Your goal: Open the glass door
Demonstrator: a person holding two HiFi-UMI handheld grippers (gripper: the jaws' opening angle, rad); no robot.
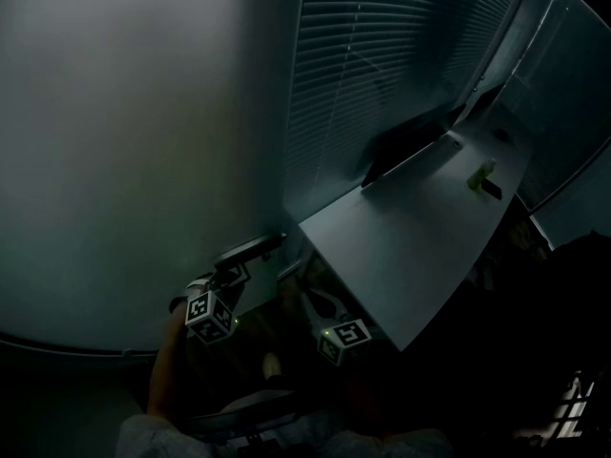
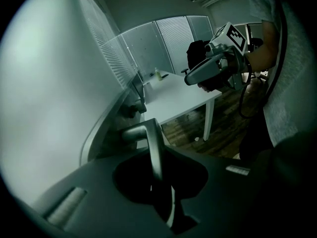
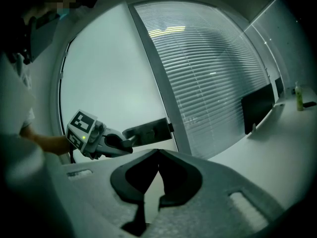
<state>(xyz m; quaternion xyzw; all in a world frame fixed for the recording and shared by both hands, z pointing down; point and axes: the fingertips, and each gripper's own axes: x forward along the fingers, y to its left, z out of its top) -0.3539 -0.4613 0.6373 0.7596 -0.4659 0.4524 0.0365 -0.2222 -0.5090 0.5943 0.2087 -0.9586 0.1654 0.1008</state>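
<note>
The stiff lever handle (image 2: 148, 133) of the likely heavy, fragile glass door (image 1: 124, 141) is being clamped at its free end by the left gripper (image 2: 159, 157); the right gripper (image 3: 158, 153) is being carried clenched, empty.

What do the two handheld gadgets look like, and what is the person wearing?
Both the left gripper and the right gripper are grey, pistol-shaped handheld tools. Each carries a white cube printed with black square markers, with a small green light beside it. A dark cable hangs near the right one. The person wears a pale short-sleeved shirt.
</note>
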